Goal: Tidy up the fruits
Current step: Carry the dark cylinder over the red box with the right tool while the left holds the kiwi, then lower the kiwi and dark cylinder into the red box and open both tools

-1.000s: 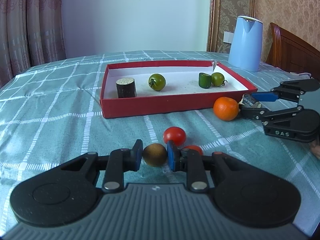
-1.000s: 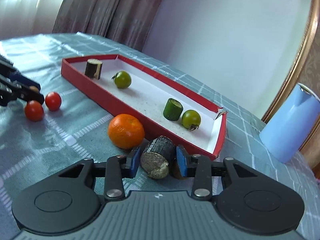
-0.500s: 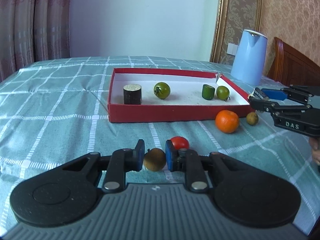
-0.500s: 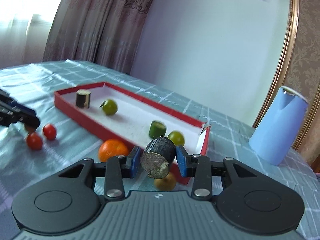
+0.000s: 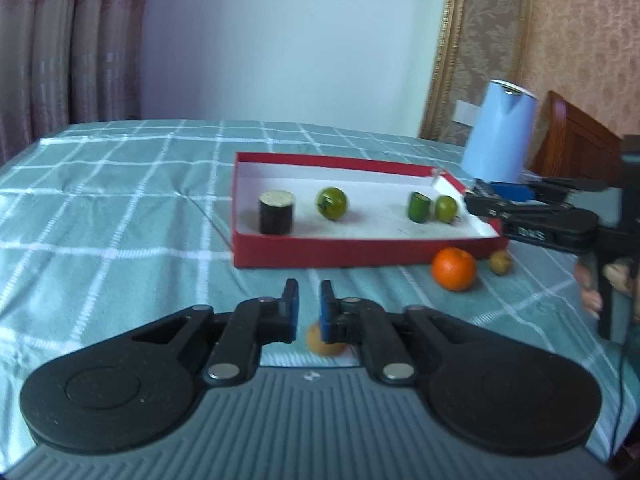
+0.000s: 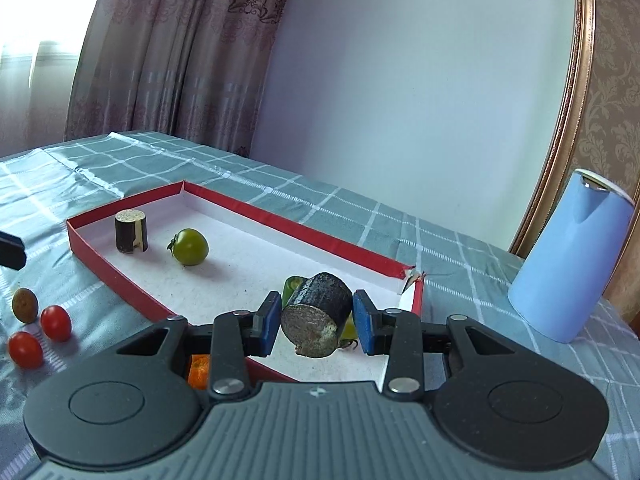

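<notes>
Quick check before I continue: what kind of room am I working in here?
Probably a home dining room: a table under a checked tablecloth, a carved wooden chair, a blue kettle, plus curtains and patterned wallpaper.

A home dining room: a table (image 5: 120,200) wore a teal checked cloth, with heavy patterned curtains (image 6: 180,52), damask wallpaper (image 5: 580,40), a carved wooden chair (image 5: 576,140) and a blue electric kettle (image 6: 568,260).
</notes>
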A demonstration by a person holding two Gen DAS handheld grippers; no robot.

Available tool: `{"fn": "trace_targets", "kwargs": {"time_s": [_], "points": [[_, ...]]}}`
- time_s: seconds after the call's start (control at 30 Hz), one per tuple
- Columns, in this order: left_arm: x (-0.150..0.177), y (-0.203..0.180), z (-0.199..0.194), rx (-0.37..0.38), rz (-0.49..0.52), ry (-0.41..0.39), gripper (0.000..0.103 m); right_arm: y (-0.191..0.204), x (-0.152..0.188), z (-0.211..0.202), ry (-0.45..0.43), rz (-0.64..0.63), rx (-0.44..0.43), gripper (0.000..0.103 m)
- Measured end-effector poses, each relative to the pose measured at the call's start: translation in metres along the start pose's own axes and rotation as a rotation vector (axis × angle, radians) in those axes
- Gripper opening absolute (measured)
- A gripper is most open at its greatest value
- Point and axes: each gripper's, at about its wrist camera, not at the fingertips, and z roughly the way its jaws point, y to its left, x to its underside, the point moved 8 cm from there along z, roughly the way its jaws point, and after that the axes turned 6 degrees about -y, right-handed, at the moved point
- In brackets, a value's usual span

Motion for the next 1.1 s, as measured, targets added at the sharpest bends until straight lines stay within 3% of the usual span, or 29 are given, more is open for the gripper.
{"fn": "trace_targets", "kwargs": {"time_s": [0.07,0.13,0.2,0.27,0.33,0.47,0.67,0.83,1.1], "points": [[0.004,-0.005,-0.003,0.011,-0.007,-0.021,0.048,-0.002,0.003,0.003,0.010,0.006,-0.001,0.037],[0.006,-0.009,-0.003,-0.009,0.023,-0.028,0.051,-0.002,0.004,0.003,0.013,0.010,0.000,0.037],[0.009,-0.010,0.002,-0.030,0.048,-0.007,0.048,-0.001,0.004,0.002,0.014,0.008,-0.004,0.037],[0.016,-0.010,0.011,-0.035,0.053,0.040,0.035,-0.001,0.004,0.002,0.012,0.006,-0.004,0.037],[0.023,-0.007,0.019,-0.046,0.059,0.073,0.032,-0.001,0.005,0.003,0.014,0.006,-0.004,0.037],[0.025,-0.009,0.023,-0.049,0.077,0.080,0.022,-0.001,0.005,0.003,0.012,0.007,-0.004,0.037],[0.023,-0.011,0.019,-0.081,0.114,0.057,0.021,-0.002,0.003,0.003,0.008,0.007,-0.002,0.037],[0.002,-0.011,0.014,-0.095,0.124,0.009,0.021,-0.005,-0.003,0.005,0.002,0.016,-0.002,0.037],[-0.042,-0.018,0.050,-0.080,0.074,-0.024,0.021,-0.007,0.001,0.033,0.095,0.070,-0.029,0.037]]}}
